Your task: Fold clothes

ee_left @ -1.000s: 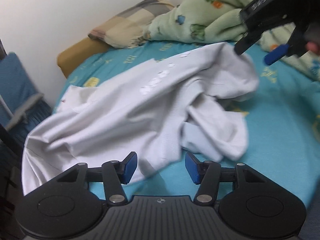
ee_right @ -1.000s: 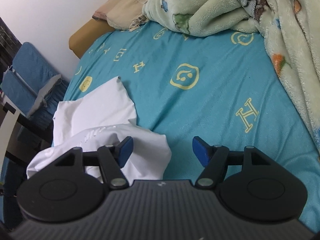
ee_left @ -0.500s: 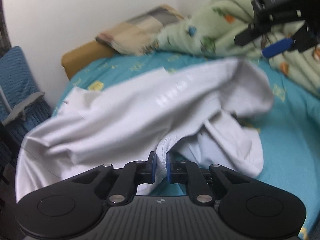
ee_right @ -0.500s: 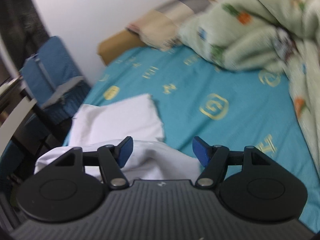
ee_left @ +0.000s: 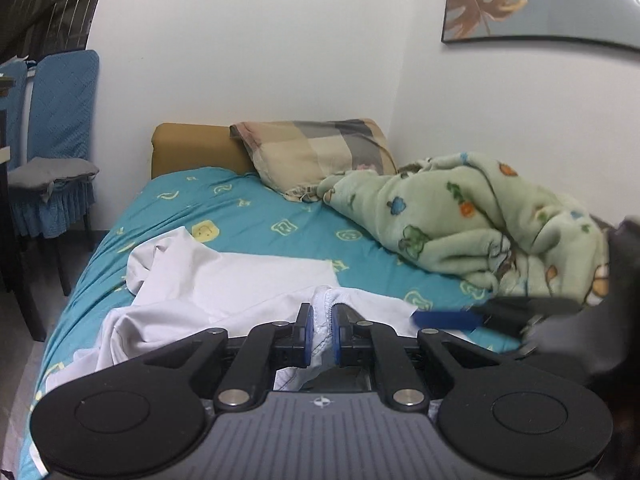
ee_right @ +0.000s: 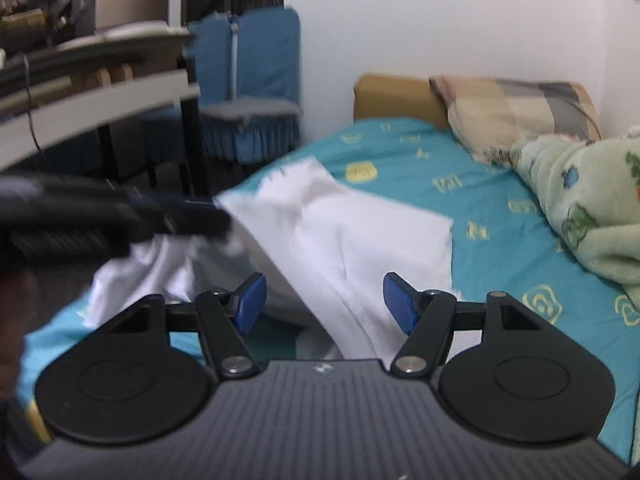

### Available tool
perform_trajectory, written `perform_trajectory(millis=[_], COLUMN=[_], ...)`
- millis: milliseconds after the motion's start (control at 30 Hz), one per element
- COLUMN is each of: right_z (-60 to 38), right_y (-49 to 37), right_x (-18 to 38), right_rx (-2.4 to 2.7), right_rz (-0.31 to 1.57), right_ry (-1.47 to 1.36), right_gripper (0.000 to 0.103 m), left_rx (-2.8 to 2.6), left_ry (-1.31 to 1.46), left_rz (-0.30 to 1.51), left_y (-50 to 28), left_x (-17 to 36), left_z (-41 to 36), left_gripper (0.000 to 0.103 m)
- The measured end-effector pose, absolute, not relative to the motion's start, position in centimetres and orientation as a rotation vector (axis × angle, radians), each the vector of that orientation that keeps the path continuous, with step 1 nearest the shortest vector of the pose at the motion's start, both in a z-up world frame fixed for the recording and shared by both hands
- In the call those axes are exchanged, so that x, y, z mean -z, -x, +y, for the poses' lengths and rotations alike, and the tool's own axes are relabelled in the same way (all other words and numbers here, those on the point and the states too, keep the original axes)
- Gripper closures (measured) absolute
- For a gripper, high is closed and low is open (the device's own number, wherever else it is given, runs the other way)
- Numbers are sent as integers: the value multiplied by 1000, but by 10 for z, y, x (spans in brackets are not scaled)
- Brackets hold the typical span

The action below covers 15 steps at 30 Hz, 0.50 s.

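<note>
A white garment (ee_left: 240, 284) lies crumpled on the teal bed sheet (ee_left: 248, 216). My left gripper (ee_left: 321, 332) is shut on a stitched hem of the garment and holds it lifted near the bed's front edge. My right gripper (ee_right: 324, 302) is open and empty, with the white garment (ee_right: 352, 232) lying between and beyond its fingers. In the left wrist view the right gripper (ee_left: 452, 318) shows blurred at the right, just beside the garment. In the right wrist view the left gripper (ee_right: 188, 218) shows blurred at the left, holding cloth.
A green patterned blanket (ee_left: 480, 220) is heaped at the right of the bed. A plaid pillow (ee_left: 316, 152) leans on the tan headboard (ee_left: 192, 148). A blue chair (ee_left: 52, 144) stands left of the bed. A dark table (ee_right: 80, 92) is beside it.
My left gripper closed on the garment's hem and lifted it towards me. My right gripper came down and tilted up level beside the garment, still open.
</note>
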State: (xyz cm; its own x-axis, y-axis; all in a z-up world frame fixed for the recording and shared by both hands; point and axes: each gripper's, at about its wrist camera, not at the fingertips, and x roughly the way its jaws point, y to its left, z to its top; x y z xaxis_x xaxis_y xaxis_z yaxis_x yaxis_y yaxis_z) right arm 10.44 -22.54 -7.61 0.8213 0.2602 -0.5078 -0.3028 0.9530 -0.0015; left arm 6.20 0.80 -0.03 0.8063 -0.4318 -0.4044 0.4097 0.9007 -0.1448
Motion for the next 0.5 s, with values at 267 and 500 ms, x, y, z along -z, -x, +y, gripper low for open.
perform_trajectory(millis=[267, 500], right_z=[-253, -280], right_y=[-99, -87], right_x=[60, 48], right_rx=[-187, 20], right_rz=[365, 334], right_ry=[-42, -74], right_gripper=[36, 35], left_rx=[450, 414], left_ry=[-2, -5], left_rz=[457, 425], left_y=[-59, -43], left_x=[20, 24], left_z=[-11, -20], left_gripper=[93, 93])
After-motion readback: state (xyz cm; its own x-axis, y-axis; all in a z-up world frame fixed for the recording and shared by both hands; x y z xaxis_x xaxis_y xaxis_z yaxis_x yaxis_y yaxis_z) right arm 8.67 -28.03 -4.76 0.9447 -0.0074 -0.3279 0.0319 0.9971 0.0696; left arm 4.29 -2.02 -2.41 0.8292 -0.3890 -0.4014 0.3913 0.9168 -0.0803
